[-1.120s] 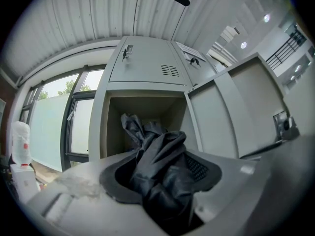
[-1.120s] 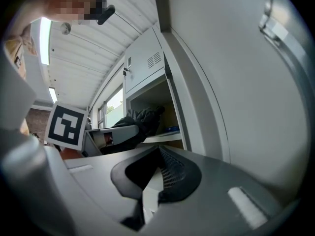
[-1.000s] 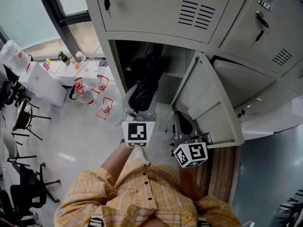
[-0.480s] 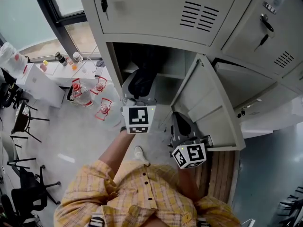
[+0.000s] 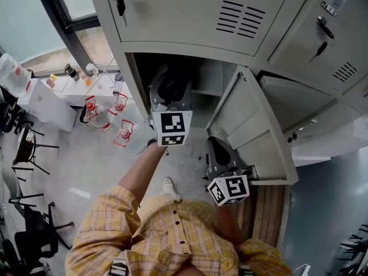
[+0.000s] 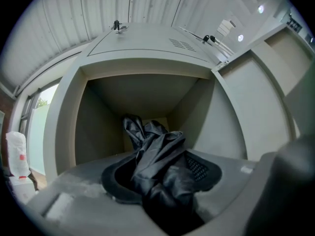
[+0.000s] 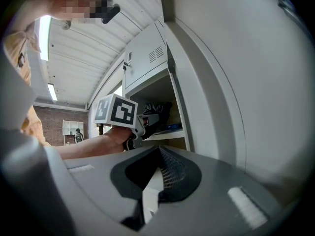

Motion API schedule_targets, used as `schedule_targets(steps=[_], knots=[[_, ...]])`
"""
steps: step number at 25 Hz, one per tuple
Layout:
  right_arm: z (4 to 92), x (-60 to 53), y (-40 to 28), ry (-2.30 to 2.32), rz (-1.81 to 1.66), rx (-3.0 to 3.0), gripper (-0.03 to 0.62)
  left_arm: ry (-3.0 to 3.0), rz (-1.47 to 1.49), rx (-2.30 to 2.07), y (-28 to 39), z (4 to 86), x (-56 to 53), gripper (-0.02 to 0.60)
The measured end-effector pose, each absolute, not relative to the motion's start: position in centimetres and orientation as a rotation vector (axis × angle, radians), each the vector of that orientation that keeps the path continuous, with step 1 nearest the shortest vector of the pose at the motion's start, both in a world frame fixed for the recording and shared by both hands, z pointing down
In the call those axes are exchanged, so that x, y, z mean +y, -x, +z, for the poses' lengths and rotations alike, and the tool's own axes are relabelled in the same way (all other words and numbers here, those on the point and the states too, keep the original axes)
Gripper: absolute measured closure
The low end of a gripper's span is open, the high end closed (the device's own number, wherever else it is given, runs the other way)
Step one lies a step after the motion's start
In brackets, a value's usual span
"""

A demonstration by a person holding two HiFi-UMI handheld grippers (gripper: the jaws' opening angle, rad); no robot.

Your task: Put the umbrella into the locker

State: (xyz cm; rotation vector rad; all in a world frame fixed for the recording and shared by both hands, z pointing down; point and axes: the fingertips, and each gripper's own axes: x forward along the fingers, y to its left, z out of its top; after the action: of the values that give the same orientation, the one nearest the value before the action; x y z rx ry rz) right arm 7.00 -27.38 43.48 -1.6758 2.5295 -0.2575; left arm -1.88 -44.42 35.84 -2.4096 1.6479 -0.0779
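A black folded umbrella (image 6: pixel 158 167) is gripped in my left gripper (image 6: pixel 162 191), its loose cloth bunched up between the jaws. In the head view that gripper (image 5: pixel 170 99) is at the mouth of the open grey locker compartment (image 5: pixel 214 80), with the umbrella (image 5: pixel 172 87) just inside. The compartment (image 6: pixel 142 90) fills the left gripper view. My right gripper (image 5: pixel 217 147) is lower right, shut on the edge of the open locker door (image 5: pixel 248 125). The pale door edge (image 7: pixel 151 187) shows between its jaws.
Keys hang in the shut locker door above (image 5: pixel 121 6). More lockers stand to the right (image 5: pixel 339 68). Water jugs with red caps (image 5: pixel 106 112) sit on the floor at left, by a white cabinet (image 5: pixel 43 102) and black chairs (image 5: pixel 29 234).
My left gripper has carried the umbrella forward, from in front of the locker to its opening. The right gripper and the door have stayed put.
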Motion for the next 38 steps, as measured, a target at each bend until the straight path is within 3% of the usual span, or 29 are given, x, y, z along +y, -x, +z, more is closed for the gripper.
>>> schedule_targets(steps=[14, 25, 38], knots=[[43.8, -27.5, -7.1, 1.681, -0.259, 2.54, 0.595, 2.414, -0.155, 1.675, 0.5, 38.0, -48.2, 0.339], [43.7, -27.1, -7.2, 1.669, -0.253, 2.549, 0.595, 2.383, -0.091, 1.586, 0.3, 35.6, -48.1, 0.236], [43.4, -26.0, -6.6, 1.638, -0.24, 2.568, 0.595, 2.429, -0.088, 1.597, 1.3, 35.2, -44.5, 0.226]])
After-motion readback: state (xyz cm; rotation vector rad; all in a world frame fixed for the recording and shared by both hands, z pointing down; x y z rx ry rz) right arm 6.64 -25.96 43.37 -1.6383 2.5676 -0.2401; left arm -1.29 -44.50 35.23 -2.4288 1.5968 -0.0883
